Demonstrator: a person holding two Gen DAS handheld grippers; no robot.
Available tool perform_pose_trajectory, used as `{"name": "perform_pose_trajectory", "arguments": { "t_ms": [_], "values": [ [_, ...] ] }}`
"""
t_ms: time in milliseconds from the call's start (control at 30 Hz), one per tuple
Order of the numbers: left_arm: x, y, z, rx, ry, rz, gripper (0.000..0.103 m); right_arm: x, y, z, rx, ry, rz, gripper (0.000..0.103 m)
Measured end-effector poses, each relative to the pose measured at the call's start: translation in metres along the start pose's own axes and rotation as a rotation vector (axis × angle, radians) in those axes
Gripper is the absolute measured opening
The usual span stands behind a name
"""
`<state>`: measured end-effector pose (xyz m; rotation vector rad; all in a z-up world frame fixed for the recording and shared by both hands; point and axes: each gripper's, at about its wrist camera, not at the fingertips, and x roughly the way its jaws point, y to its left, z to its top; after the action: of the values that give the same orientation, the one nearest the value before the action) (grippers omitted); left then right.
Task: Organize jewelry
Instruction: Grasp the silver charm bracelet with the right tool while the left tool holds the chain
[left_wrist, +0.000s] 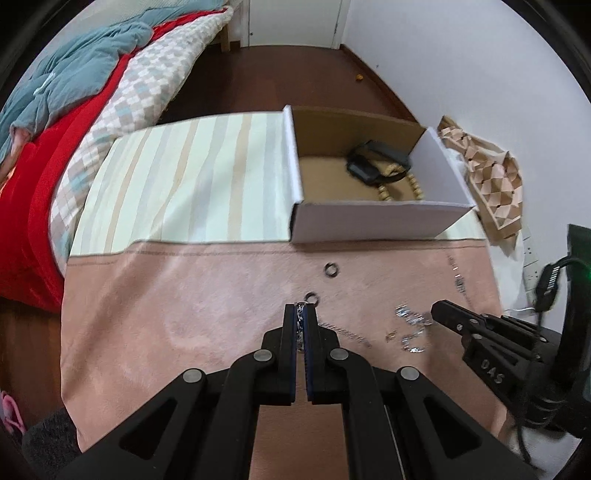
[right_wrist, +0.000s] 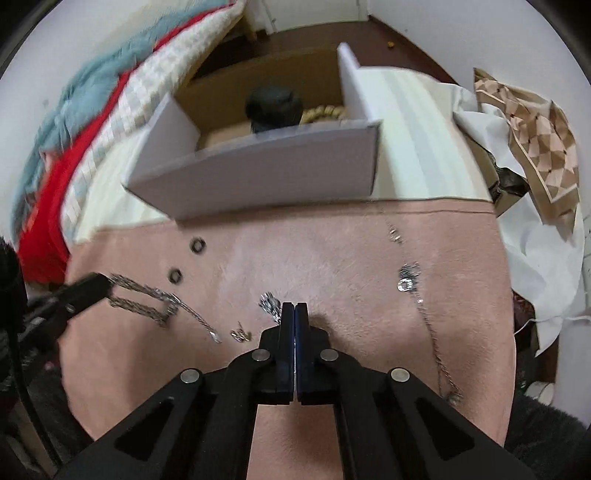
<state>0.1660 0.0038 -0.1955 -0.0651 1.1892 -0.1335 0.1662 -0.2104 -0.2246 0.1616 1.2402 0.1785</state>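
Left wrist view: the left tongs (left_wrist: 304, 314) are pressed together on a silver chain (left_wrist: 301, 325), seen as a few links between the pads. The right wrist view shows this chain (right_wrist: 147, 295) better: from the left tongs (right_wrist: 105, 286) it runs in two strands along the pink cloth (right_wrist: 332, 251) toward the middle, its long axis roughly parallel to the cloth's near edge.

The right tongs (right_wrist: 294, 314) are closed, pads together, with nothing clearly between them; a small silver cluster (right_wrist: 269, 302) lies just beside their tips, and contact cannot be told. Two dark rings (right_wrist: 197, 244) lie apart on the cloth, left of centre, near the white cardboard box (right_wrist: 258, 173). A second thin chain (right_wrist: 410, 280) runs along the right edge of the cloth, from the far edge to the near one, partly blurred.

The box stands at the cloth's far edge. Inside it are a black watch (left_wrist: 369, 168) and a string of beige beads (left_wrist: 413, 186), both partly hidden by the box wall.
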Motion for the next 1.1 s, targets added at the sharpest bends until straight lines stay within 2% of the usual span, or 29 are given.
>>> {"name": "perform_pose_trajectory", "arguments": {
  "t_ms": [267, 367, 467, 500, 567, 600, 633, 700, 833, 867, 900, 933, 967, 1000, 1100],
  "values": [
    [-0.041, -0.016, 0.024, 0.027, -0.081, -0.064, 0.000, -0.059, 0.000, 0.024, 0.030, -0.102, 0.084, 0.000],
    [-0.055, -0.022, 0.032, 0.049, -0.116, -0.064, 0.000, -0.055, -0.003, 0.027, 0.027, -0.074, 0.130, 0.000],
    [-0.055, -0.021, 0.031, 0.064, -0.112, -0.065, 0.000, -0.026, -0.004, 0.027, 0.004, 0.032, 0.140, 0.000],
    [-0.053, -0.017, 0.028, 0.049, -0.116, -0.040, 0.002, -0.015, -0.004, 0.023, -0.007, 0.058, 0.125, 0.002],
    [-0.042, -0.008, 0.020, 0.022, -0.097, 0.016, 0.006, 0.004, -0.002, 0.015, -0.049, 0.089, 0.078, 0.016],
    [-0.034, -0.002, 0.015, -0.002, -0.074, 0.034, 0.006, 0.011, 0.000, 0.011, -0.067, 0.090, 0.062, 0.033],
    [-0.025, 0.005, 0.010, -0.026, -0.051, 0.049, 0.006, 0.018, 0.002, 0.008, -0.084, 0.098, 0.059, 0.039],
    [-0.004, 0.018, -0.003, -0.077, 0.004, 0.073, 0.007, 0.027, 0.007, 0.002, -0.111, 0.097, 0.042, 0.039],
    [0.021, 0.031, -0.020, -0.115, 0.048, 0.138, 0.008, 0.036, 0.025, -0.004, -0.199, 0.071, -0.019, 0.039],
    [0.027, 0.033, -0.022, -0.114, 0.051, 0.163, 0.019, 0.037, 0.029, -0.005, -0.219, 0.065, -0.037, 0.039],
    [0.030, 0.034, -0.023, -0.111, 0.048, 0.179, 0.046, 0.037, 0.031, -0.006, -0.233, 0.057, -0.051, 0.038],
    [0.033, 0.035, -0.023, -0.110, 0.043, 0.191, 0.064, 0.038, 0.034, -0.007, -0.246, 0.046, -0.071, 0.034],
    [0.035, 0.036, -0.023, -0.115, 0.034, 0.198, 0.091, 0.038, 0.038, -0.008, -0.275, 0.037, -0.112, 0.027],
    [0.035, 0.036, -0.023, -0.117, 0.027, 0.199, 0.093, 0.038, 0.038, -0.008, -0.284, 0.036, -0.100, 0.007],
    [0.042, 0.036, -0.021, -0.118, 0.043, 0.199, 0.093, 0.037, 0.033, -0.007, -0.233, 0.036, -0.103, 0.006]
  ]
}}
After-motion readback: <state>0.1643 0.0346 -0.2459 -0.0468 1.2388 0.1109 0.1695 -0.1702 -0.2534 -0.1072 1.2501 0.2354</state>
